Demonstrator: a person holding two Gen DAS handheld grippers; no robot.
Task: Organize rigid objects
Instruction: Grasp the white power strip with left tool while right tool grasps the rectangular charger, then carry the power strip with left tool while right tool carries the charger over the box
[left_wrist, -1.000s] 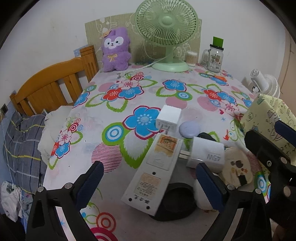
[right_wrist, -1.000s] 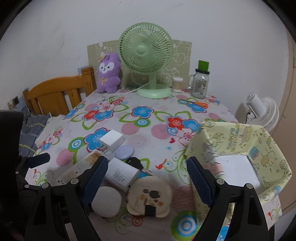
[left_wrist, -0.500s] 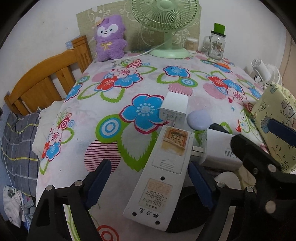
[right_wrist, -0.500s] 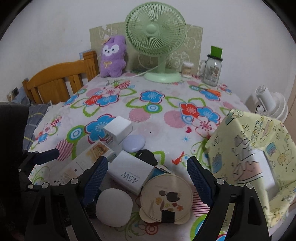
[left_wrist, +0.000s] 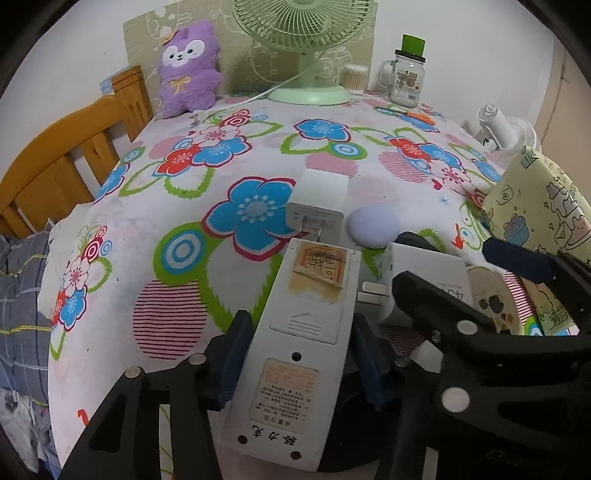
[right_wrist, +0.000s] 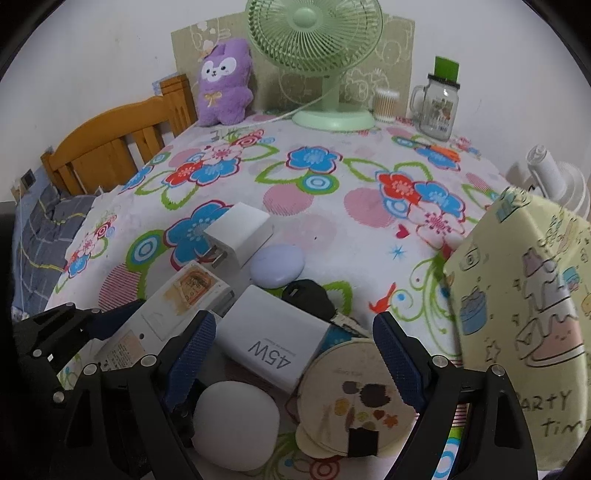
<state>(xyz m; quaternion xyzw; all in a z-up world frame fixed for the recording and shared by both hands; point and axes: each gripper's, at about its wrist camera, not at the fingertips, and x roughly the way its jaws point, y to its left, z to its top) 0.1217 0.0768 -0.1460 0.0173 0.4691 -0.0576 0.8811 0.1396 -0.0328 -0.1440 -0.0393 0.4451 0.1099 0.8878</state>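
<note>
Since the earlier frames the left gripper (left_wrist: 301, 363) has dropped over the long white remote (left_wrist: 306, 343) and narrowed from wide to a close bracket around it. From the left wrist, the remote lies back-side up on the flowered table (left_wrist: 147, 258), its near end propped on a dark round thing (left_wrist: 354, 424) below it, so it sits tilted, not flat. The jaws are closing with the remote between them; the blue pads (left_wrist: 232, 362) look at or very near its long sides, though whether they press yet cannot be told. Beyond its far end lie a white plug (left_wrist: 319, 206) and a lilac puck (left_wrist: 373, 226), and the right gripper's black frame crosses the right of this view. From the right wrist, the right gripper (right_wrist: 295, 350) hangs wide and empty above the clutter, with a 45W charger (right_wrist: 271, 343), a white pebble-shaped case (right_wrist: 236, 421) and a round cream disc (right_wrist: 354, 406) below and between its pads. The yellow box (right_wrist: 524, 306), the likely place for these things, stands open just to the right. The risk is in the grip: the remote is smooth and tapered and is taken near its near end, so on lifting it may pivot and slip nose-down, or sweep the plug and puck. The two grippers are also close together, and a lift to the right could knock the left one against the right.
</note>
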